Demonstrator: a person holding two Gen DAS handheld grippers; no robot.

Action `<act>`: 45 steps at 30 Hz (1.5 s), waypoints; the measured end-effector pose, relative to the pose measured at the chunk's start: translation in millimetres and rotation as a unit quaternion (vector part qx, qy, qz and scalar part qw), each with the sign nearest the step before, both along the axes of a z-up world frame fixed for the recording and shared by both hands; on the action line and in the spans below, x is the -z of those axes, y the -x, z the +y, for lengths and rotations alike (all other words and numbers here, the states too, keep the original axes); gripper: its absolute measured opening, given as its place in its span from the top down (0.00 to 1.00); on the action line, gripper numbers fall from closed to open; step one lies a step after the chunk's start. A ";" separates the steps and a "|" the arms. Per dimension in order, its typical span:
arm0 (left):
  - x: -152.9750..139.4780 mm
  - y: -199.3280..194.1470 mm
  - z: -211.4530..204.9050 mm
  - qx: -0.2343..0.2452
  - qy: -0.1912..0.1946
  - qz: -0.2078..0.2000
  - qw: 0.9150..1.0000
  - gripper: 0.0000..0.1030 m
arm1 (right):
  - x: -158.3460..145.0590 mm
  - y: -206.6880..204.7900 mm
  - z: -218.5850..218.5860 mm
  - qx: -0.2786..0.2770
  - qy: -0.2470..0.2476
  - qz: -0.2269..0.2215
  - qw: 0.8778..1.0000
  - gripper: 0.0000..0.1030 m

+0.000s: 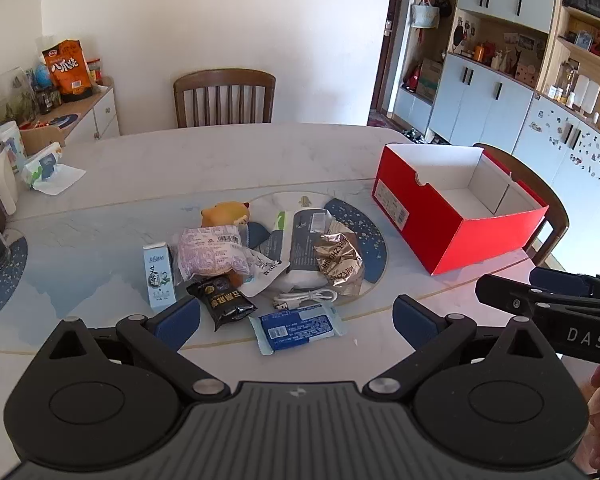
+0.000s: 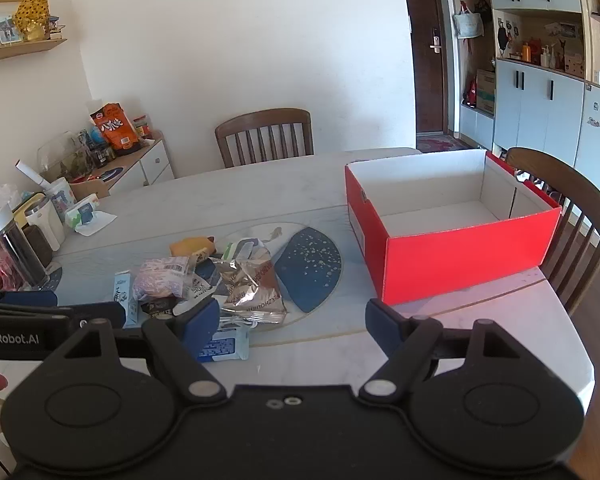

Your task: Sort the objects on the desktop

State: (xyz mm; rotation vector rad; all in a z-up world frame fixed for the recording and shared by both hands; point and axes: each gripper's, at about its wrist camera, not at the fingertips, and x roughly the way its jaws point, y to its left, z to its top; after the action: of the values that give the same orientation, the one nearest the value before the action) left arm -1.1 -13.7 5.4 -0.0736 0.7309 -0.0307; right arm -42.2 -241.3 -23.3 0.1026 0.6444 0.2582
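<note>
Pale marble surface [image 1: 220, 160] in a dining room carries an open red cardboard box with a white inside [image 1: 460, 216], still with nothing in it. Left of that box lies a heap of small packets; nearest is a flat blue plastic-wrapped pack [image 1: 298, 328], beside a coiled white cable [image 1: 306, 296]. It looks light, soft and slippery, so pinching across its short edges seems best. Left gripper [image 1: 296, 316] and right gripper [image 2: 292, 320] both gape wide, holding nothing.
</note>
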 end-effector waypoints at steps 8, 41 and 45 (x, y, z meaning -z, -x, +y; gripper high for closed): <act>-0.7 -0.5 1.5 -0.016 0.003 0.001 1.000 0.00 | -1.5 -1.3 -0.2 -0.006 -0.002 -0.001 1.000 0.22; 5.7 -20.0 10.1 -0.064 -0.020 -0.015 0.998 0.00 | 1.1 -21.3 -2.0 -0.074 0.030 -0.028 0.996 0.23; 18.2 -33.4 23.3 -0.063 -0.018 -0.011 0.998 0.00 | 7.4 -31.7 10.9 -0.073 0.035 -0.022 0.996 0.23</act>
State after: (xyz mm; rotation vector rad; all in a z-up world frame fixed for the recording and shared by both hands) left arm 32.3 9.6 -12.8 -0.0838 0.7032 0.1021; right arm -10.5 -230.5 -30.8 -0.0181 0.6166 0.3779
